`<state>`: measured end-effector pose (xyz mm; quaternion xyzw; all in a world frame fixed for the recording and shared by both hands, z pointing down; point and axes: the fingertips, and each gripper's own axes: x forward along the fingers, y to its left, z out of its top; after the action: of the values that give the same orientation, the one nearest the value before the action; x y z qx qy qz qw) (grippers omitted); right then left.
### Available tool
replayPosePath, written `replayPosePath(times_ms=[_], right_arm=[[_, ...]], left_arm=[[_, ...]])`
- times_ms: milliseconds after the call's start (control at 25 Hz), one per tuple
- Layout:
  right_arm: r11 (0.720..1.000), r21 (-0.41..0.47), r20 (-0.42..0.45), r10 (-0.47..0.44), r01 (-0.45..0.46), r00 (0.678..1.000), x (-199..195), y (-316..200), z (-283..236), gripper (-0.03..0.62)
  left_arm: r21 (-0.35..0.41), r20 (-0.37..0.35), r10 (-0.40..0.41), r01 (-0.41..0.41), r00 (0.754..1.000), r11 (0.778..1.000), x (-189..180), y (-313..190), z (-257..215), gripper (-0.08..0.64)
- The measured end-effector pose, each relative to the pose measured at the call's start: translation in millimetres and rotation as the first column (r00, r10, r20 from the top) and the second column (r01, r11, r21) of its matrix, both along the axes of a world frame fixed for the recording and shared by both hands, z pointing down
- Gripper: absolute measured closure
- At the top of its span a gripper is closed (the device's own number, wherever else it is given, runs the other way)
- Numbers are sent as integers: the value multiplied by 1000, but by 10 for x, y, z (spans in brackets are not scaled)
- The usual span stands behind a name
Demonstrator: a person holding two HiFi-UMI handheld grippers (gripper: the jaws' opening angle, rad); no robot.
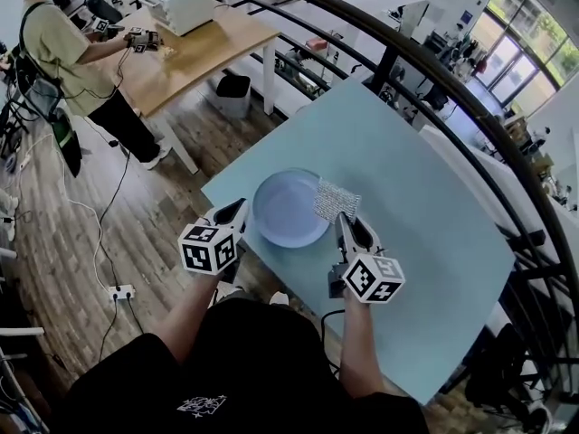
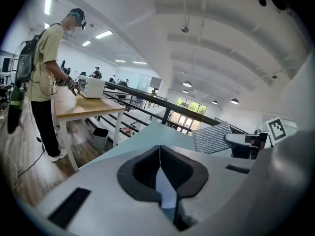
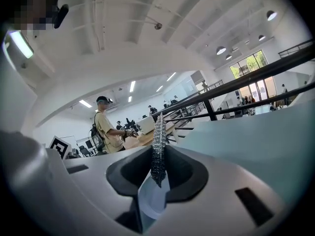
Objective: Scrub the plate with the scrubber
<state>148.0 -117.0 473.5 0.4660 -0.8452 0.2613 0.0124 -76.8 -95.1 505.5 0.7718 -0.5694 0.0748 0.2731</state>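
Bright, even daylight; heavy fisheye on my feeds.
Windows [image 1: 529, 48] at 1 o'clock in the head view blow out; ceiling lights [image 2: 103, 34] glow softly. The plate [image 1: 288, 208] casts faint shadow. Both gripper views bend and go black at the rims.

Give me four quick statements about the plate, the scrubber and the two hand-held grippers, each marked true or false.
1. The right hand-held gripper is clamped on the scrubber. True.
2. The plate sits on a wooden table. False: it sits on the light blue table.
3. The left hand-held gripper has its jaws wide apart. False: they are together.
4. The scrubber is at the plate's right side. True.
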Motion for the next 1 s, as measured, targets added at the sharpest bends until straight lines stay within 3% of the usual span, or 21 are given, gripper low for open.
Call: replayPosePath(times_ms=[160,400,720,1000], right_arm=[[999,34,-21,26,-26,999,-20,74,-162,514],[991,94,-61,102,-96,993,-35,154,-501,514],[971,199,-110,158,-134,981,-224,180,-1000,514],[953,258,-112,191,-157,975,-441,263,-1300,514]], left_arm=[[57,-33,10,-8,999,998,-57,-46,-243,549],[178,-15,79,-75,997,981,-162,-92,-686,549],[275,58,156,-166,986,947,-279,-155,-1152,549],[339,63,175,-186,983,922,-496,-166,-1492,549]])
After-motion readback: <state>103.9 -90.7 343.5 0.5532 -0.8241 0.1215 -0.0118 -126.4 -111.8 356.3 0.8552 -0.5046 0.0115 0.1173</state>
